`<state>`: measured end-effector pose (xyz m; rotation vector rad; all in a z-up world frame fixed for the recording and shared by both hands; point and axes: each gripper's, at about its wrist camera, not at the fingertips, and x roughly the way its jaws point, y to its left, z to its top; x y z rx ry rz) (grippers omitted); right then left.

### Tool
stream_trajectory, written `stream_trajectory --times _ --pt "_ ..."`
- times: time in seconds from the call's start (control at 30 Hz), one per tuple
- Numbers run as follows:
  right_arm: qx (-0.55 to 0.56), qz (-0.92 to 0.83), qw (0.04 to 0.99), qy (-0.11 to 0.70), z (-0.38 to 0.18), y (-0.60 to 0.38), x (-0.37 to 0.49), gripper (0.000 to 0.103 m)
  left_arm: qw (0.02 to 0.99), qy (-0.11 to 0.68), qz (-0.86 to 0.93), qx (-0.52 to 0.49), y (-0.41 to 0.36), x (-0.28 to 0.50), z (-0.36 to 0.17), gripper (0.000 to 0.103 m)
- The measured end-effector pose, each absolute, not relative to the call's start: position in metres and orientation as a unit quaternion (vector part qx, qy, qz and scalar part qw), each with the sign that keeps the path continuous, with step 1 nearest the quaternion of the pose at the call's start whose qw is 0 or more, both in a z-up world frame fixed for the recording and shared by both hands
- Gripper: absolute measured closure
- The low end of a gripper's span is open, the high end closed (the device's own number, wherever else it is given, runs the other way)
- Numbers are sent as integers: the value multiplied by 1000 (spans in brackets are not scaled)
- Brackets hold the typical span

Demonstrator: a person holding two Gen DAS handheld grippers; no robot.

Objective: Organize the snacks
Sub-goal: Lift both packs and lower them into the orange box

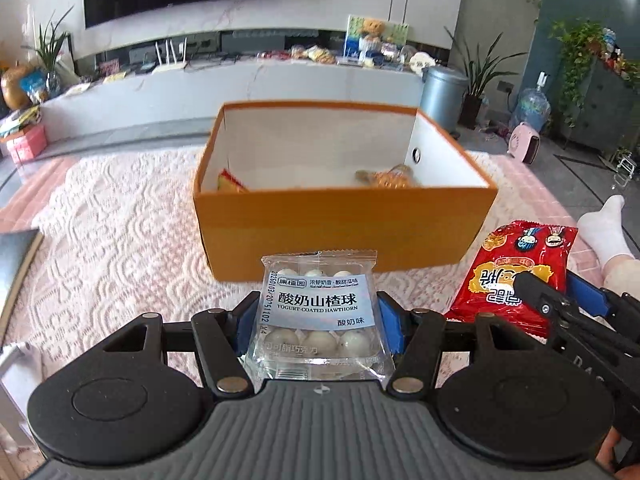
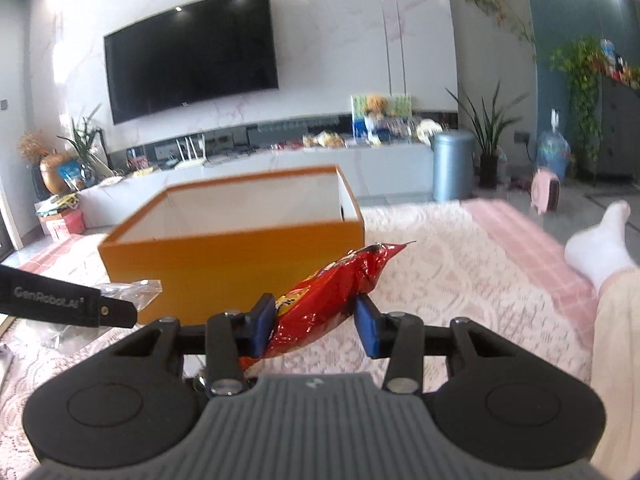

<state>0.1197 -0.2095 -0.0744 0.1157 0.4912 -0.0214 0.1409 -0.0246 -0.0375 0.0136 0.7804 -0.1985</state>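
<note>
Living-room floor with a white lace rug (image 1: pixel 120 216), an orange box (image 1: pixel 344 224) standing open on it, both grippers loaded just in front of the box.

Left gripper (image 1: pixel 318 320) has its blue fingers (image 1: pixel 245 326) closed against the sides of a clear packet of yogurt-coated hawthorn balls (image 1: pixel 318 312), held flat just short of the box's near wall. Right gripper (image 2: pixel 316 320) pinches a red snack bag (image 2: pixel 332 288), which tilts up toward the box's right corner. Inside the box lie a yellow-red packet (image 1: pixel 230 182) at the left and a golden wrapped snack (image 1: pixel 390 178) toward the right. A white-socked foot (image 2: pixel 600 240) rests on the rug to the right.
</note>
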Motion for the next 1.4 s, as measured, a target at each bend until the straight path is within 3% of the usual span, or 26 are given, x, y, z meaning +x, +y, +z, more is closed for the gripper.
stream_trajectory --times 0.33,0.7,1.4 --pt "71 42 974 213 -27 -220 128 63 927 353 -126 21 -28 165 1 34" --pt "85 88 966 226 5 -223 218 66 923 357 -136 50 -27 230 16 34" --pt "126 137 888 421 -68 -197 418 67 877 430 -115 184 -48 352 -65 34"
